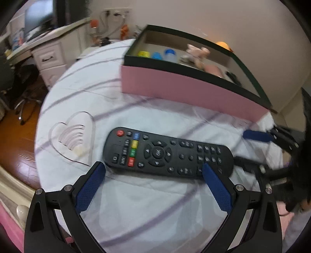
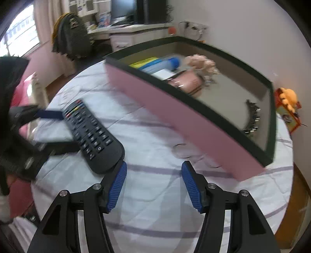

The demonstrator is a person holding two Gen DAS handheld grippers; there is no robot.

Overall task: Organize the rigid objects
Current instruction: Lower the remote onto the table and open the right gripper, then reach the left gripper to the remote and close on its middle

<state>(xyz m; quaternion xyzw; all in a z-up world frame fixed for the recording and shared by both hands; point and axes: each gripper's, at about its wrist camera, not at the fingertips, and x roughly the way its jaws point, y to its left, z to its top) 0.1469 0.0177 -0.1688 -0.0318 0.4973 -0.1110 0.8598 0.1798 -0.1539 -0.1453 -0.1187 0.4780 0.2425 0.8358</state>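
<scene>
- Far left, left wrist view: wood floor (image 1: pixel 17 140) below the table edge, a white drawer cabinet (image 1: pixel 49 60) and a desk with a dark monitor (image 1: pixel 38 17) behind it.
- The table wears a white cloth with purple stripes (image 1: pixel 136 204); a clear heart-shaped piece (image 1: pixel 74 136) lies flat on it, just left of the remote.
- Your left gripper (image 1: pixel 153 169) has its blue pads spread wide. The left pad (image 1: pixel 91 188) sits off the remote's power-button end; the right pad (image 1: pixel 215 184) overlaps the keypad end. Whether either pad touches the casing, you cannot tell from here.
- The black remote (image 1: pixel 167 153) lies flat on the cloth, buttons up, power button toward the left, just in front of the box.
- Behind it stands the pink box with black rim (image 1: pixel 175 87), open on top. Inside: yellow and blue caps (image 1: pixel 155 54), a pale plush toy (image 1: pixel 196 51), something pink; contents are blurred.
- Right edge of that view: your right gripper (image 1: pixel 256 135) reaches in near the remote's keypad end.
- Right wrist view: the right gripper (image 2: pixel 154 175) has its pads apart, nothing between them; the left pad (image 2: pixel 117 186) is just beside the remote (image 2: pixel 93 136) end, contact unclear.
- An orange toy (image 2: pixel 287 101) sits past the box's right corner.
</scene>
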